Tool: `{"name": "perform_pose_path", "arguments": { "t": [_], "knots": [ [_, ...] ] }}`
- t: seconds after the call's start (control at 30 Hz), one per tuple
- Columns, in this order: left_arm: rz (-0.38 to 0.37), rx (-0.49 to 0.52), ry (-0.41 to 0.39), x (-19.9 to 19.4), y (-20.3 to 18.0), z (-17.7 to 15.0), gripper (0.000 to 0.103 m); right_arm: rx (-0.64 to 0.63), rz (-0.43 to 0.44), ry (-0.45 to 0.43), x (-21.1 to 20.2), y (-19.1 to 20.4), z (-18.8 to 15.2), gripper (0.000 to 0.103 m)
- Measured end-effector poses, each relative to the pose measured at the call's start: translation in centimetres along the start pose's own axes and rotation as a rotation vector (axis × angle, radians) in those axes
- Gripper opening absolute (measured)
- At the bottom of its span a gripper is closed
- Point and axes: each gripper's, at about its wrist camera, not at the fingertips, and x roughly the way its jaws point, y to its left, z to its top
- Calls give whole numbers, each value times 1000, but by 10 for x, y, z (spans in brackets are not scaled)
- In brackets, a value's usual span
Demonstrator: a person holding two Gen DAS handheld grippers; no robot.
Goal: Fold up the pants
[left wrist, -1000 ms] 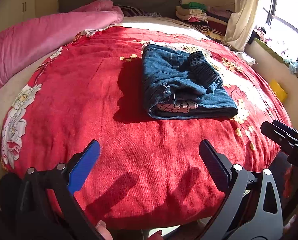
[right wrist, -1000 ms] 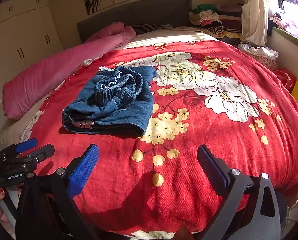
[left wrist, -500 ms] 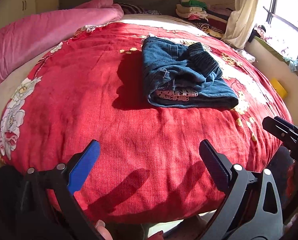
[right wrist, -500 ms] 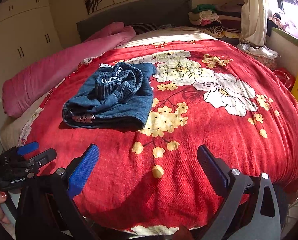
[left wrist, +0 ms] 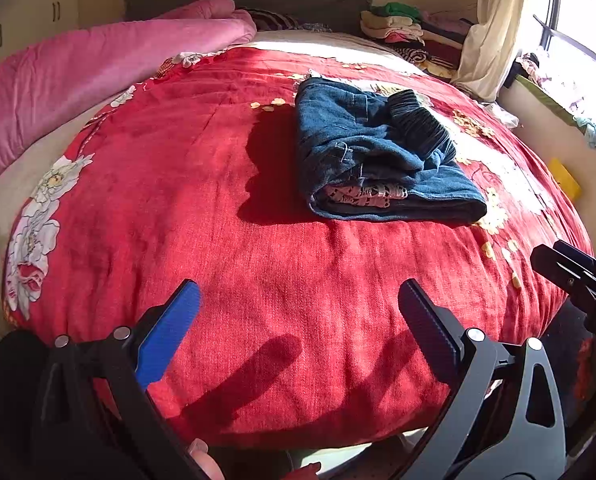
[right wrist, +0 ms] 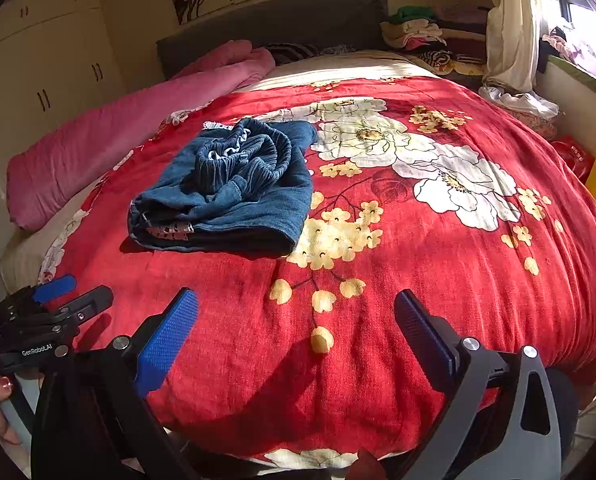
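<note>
Left gripper (left wrist: 298, 316): it is hanging over the near edge of the bed with its two fingers spread wide, gripping nothing.
Right gripper (right wrist: 296, 318): it is also gaping wide and carrying nothing, hovering above the near edge, beside the left gripper (right wrist: 54, 300).
Folded jeans (left wrist: 378, 152): they are lying in a compact blue bundle on the red floral blanket (left wrist: 202, 184), well ahead of both grippers; ahead and to the right of the left one, ahead and to the left of the right one (right wrist: 226, 196).
Waistband (right wrist: 238, 160): the ribbed elastic band is sitting bunched on top of the bundle.
Lining (left wrist: 364, 194): a pink patterned layer is showing at the near folded edge.
Pink quilt (left wrist: 78, 68): it is lying rolled along the far left side.
Stacked clothes (right wrist: 418, 36): they are sitting far ahead by the headboard (right wrist: 282, 20).
</note>
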Motion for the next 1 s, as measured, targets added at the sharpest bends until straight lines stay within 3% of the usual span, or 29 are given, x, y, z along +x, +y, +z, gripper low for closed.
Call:
{"name": "perform_pose_path", "arguments": {
  "t": [1.0],
  "knots": [
    [51,-21,-3,-2,3,2,93,-4,-6,1,-1,4,-1,98]
  ]
}}
